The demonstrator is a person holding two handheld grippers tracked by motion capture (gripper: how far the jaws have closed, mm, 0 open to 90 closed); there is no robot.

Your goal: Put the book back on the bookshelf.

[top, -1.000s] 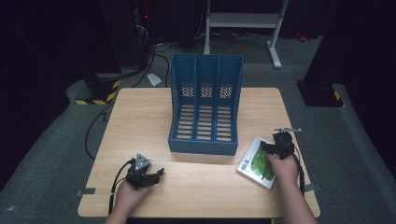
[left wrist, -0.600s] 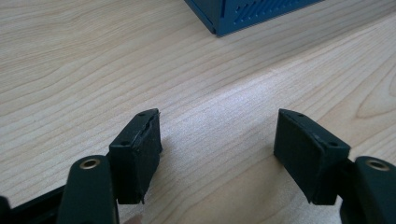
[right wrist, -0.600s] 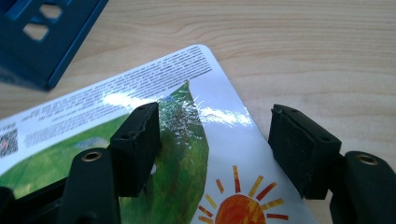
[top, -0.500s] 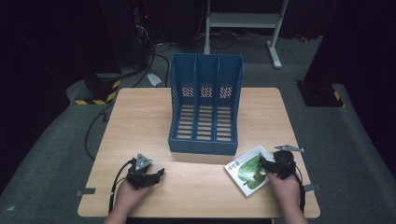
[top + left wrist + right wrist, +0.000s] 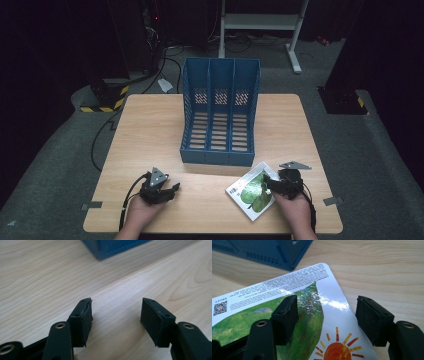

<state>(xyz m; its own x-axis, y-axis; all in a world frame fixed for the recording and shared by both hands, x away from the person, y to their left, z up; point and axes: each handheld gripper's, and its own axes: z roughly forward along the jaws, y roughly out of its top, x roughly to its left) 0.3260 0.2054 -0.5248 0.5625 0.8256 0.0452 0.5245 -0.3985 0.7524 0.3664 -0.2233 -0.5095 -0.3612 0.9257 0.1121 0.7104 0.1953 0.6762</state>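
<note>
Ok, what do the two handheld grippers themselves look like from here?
Both are black. The left gripper carries a grey three-cornered plate and trails a black cable; the right gripper has a similar plate. Up close, each has two chunky black jaws with brass-coloured rivets. The forearms look bare.

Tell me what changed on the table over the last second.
The right gripper slid the picture book along the table toward the near edge and a little leftward. The left gripper kept its place; its empty jaws have just been closing. The blue file rack stayed put.
</note>
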